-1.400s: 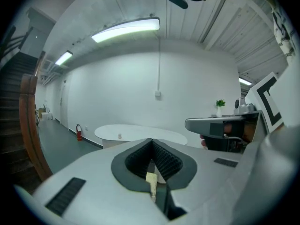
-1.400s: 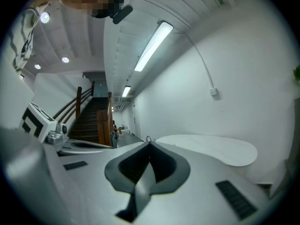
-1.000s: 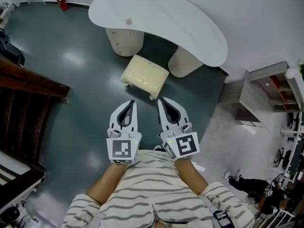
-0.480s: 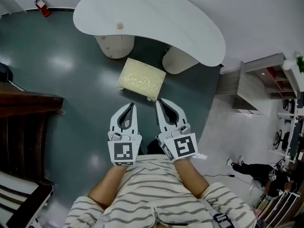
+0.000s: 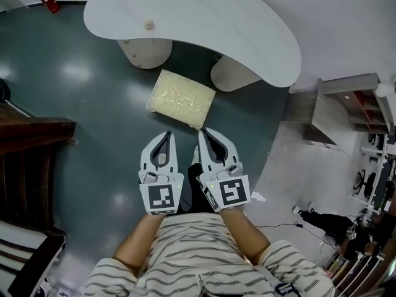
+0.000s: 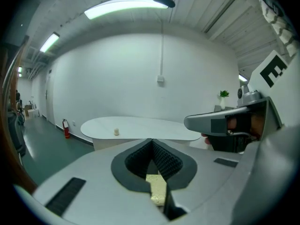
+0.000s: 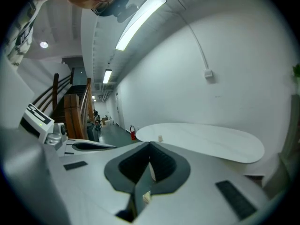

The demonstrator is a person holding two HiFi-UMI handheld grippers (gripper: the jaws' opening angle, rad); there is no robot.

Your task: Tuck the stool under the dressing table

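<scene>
Right gripper (image 7: 150,145) jaws closed tip to tip, nothing clamped. White dressing table (image 7: 211,142) ahead-right, small pale object (image 7: 160,138) on top. Red fire extinguisher (image 7: 132,132) at far wall.

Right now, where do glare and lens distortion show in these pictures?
Head view: soft patches of lamp glare on the dark floor. Left gripper view: strong fisheye curving, black corners, ceiling lamp washed out. Right gripper view: same curving, light strip overexposed.

Bright ceiling strip lights (image 6: 126,6), soft glare on glossy floor (image 5: 77,73), heavy fisheye edges
</scene>
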